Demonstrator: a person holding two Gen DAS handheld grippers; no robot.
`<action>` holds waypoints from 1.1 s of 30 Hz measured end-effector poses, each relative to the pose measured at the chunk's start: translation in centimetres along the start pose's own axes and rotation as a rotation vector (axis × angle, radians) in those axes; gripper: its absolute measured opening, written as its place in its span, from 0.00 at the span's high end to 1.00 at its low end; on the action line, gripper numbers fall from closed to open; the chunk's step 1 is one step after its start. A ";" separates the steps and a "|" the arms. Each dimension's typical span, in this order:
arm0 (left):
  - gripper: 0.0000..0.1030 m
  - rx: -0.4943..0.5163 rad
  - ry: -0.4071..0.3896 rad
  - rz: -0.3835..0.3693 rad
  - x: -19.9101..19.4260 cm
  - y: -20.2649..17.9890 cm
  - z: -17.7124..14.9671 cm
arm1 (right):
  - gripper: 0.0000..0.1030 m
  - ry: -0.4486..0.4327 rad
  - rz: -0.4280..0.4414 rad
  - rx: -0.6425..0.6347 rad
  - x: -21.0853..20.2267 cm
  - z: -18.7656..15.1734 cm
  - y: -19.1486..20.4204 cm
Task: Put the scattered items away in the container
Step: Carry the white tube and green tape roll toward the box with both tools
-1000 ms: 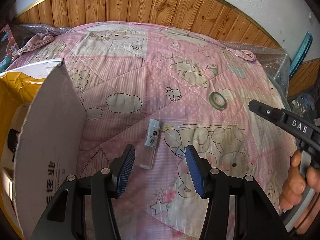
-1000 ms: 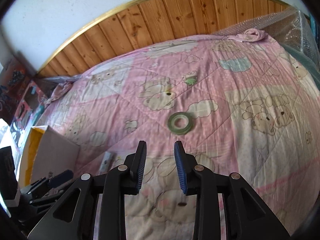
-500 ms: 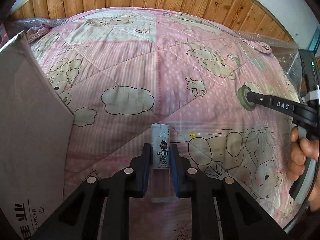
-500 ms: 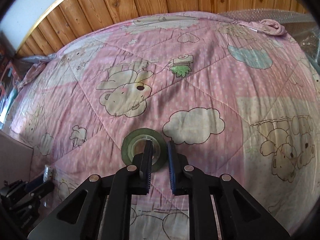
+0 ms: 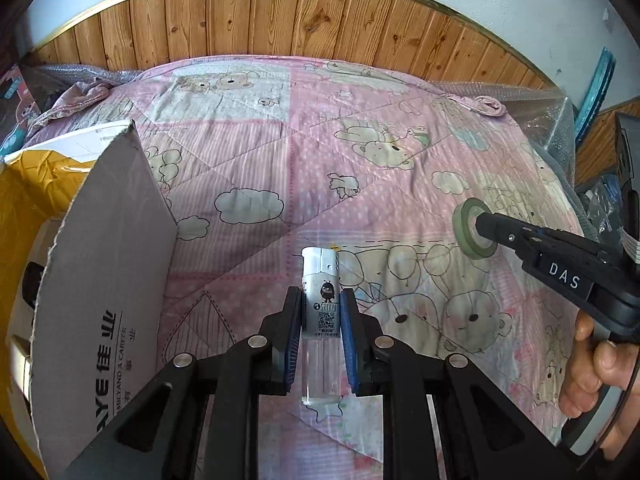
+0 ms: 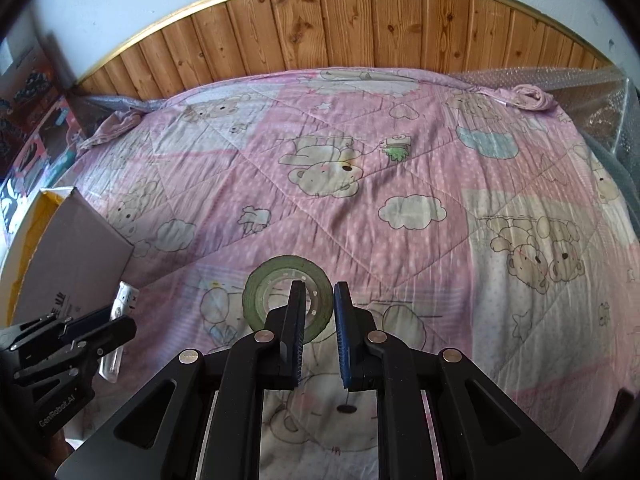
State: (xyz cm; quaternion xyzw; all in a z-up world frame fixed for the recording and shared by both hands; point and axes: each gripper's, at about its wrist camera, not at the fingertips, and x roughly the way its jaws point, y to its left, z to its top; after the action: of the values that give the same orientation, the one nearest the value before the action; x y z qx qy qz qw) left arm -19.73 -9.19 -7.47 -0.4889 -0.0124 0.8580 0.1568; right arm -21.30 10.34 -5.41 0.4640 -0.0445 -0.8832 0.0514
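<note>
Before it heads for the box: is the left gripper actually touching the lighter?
Touching. The left wrist view shows both blue pads of the left gripper pressed flat against the sides of the lighter, with no gap on either side.

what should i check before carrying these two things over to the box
1. Left gripper shut on the lighter: ok, both pads press its sides.
2. Lighter clear of the bedspread: cannot tell, its clear lower end hangs close above the fabric.
3. Right gripper shut on the tape roll: ok, one finger passes through the hole and the other sits outside the ring.
4. Tape roll lifted off the bed: ok, it stands on edge in the left wrist view.
5. Cardboard box open to receive: ok, flap up, yellow lining showing.
6. Room inside the box: cannot tell, the flap hides most of it.
</note>
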 end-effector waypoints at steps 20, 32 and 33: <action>0.81 0.021 -0.088 0.082 -8.9 -0.4 -2.7 | 0.86 -0.019 0.100 -0.013 -6.7 -5.9 6.5; 0.81 0.020 -0.128 0.090 -12.3 0.2 -4.1 | 0.86 -0.033 0.129 -0.024 -9.0 -7.8 9.2; 0.81 0.018 -0.130 0.089 -12.4 0.3 -4.2 | 0.86 -0.034 0.131 -0.024 -9.2 -7.9 9.4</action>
State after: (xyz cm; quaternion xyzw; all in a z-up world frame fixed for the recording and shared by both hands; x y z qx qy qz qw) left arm -10.39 -13.49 0.68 -0.4310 0.0070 0.8940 0.1220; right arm -9.10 2.02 -1.23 0.4445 -0.0652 -0.8861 0.1139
